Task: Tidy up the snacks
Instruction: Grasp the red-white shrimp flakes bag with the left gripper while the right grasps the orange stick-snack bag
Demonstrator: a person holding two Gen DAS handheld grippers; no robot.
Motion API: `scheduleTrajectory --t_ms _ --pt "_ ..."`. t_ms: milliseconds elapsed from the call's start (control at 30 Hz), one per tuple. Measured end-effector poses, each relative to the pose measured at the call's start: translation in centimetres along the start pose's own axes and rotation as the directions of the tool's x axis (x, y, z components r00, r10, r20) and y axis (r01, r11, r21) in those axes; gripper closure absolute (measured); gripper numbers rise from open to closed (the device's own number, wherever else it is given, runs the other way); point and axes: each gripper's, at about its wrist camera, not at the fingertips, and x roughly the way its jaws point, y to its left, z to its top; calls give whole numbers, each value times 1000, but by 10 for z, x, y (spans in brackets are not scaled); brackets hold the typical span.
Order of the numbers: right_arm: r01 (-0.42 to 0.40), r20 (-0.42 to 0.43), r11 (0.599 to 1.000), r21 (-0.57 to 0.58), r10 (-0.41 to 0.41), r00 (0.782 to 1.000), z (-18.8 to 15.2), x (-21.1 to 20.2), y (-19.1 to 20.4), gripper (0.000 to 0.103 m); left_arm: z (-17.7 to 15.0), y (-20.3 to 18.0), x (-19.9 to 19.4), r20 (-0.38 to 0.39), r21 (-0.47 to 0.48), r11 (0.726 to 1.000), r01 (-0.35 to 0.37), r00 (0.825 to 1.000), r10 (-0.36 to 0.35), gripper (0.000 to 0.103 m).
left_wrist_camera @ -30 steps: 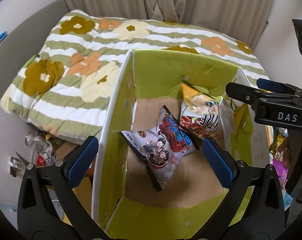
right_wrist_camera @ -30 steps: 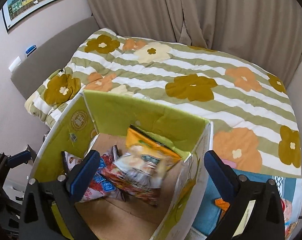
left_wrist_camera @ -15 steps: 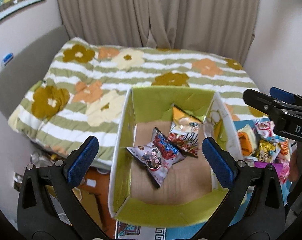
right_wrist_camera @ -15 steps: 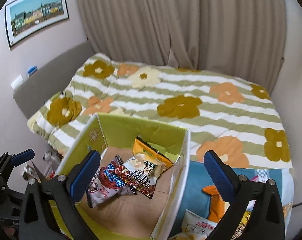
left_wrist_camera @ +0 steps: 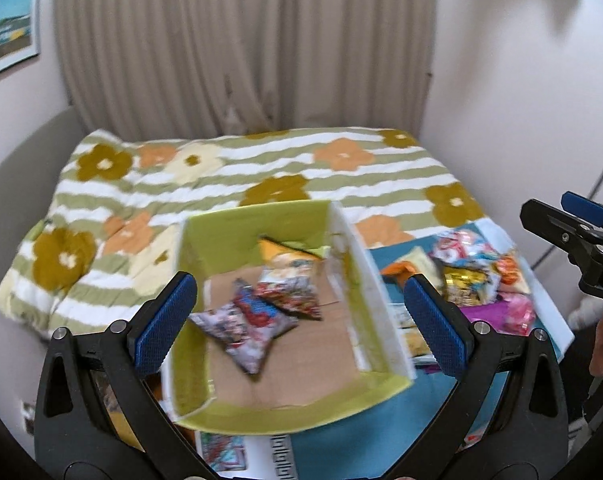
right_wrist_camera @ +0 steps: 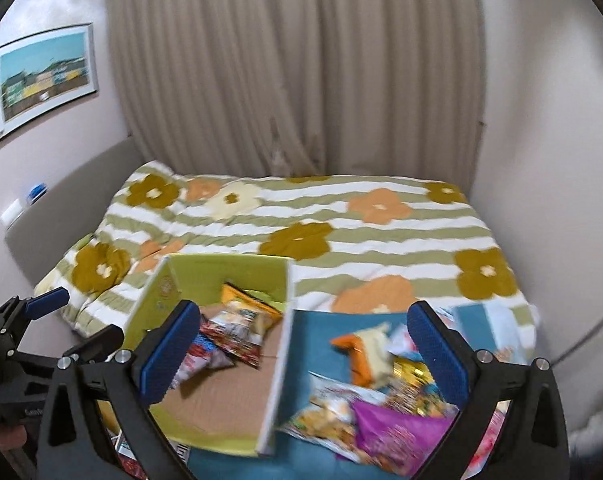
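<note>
A green cardboard box [left_wrist_camera: 225, 236] stands on a blue mat, open at the top; it also shows in the right wrist view [right_wrist_camera: 205, 276]. Inside lie a grey-and-red snack bag [left_wrist_camera: 245, 324], a red-and-white bag [left_wrist_camera: 291, 300] and an orange bag [left_wrist_camera: 277, 250]. A pile of loose snack bags [left_wrist_camera: 469, 276] lies right of the box, with a purple bag [right_wrist_camera: 397, 436] and an orange-and-cream bag [right_wrist_camera: 365, 348] nearest. My left gripper [left_wrist_camera: 299, 324] is open and empty, high above the box. My right gripper [right_wrist_camera: 303, 348] is open and empty, above the box's right wall.
A bed with a striped, flowered quilt [left_wrist_camera: 229, 176] lies behind the box. Beige curtains [right_wrist_camera: 293, 72] hang at the back. A framed picture [right_wrist_camera: 41, 76] hangs on the left wall. A grey headboard [right_wrist_camera: 69, 204] runs along the left.
Both grippers have pulled up and back from the box, so it looks smaller and the snack pile on the right has come into view. The bags in the box lie still.
</note>
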Motion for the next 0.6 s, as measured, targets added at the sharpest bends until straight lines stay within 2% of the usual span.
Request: scheduleTrajectory --t_ms 167,333,600 --pt "104 10 992 69 -105 994 -15 -26 -39 0 3 -40 8 -1 48 995 82 997 -82 1" --pt "174 10 975 136 -177 984 -30 -43 -86 0 8 -80 21 -5 74 989 126 992 -126 1" --pt "193 -55 965 180 -186 981 -42 -29 -157 0 18 -138 68 -65 60 986 158 986 -154 1"
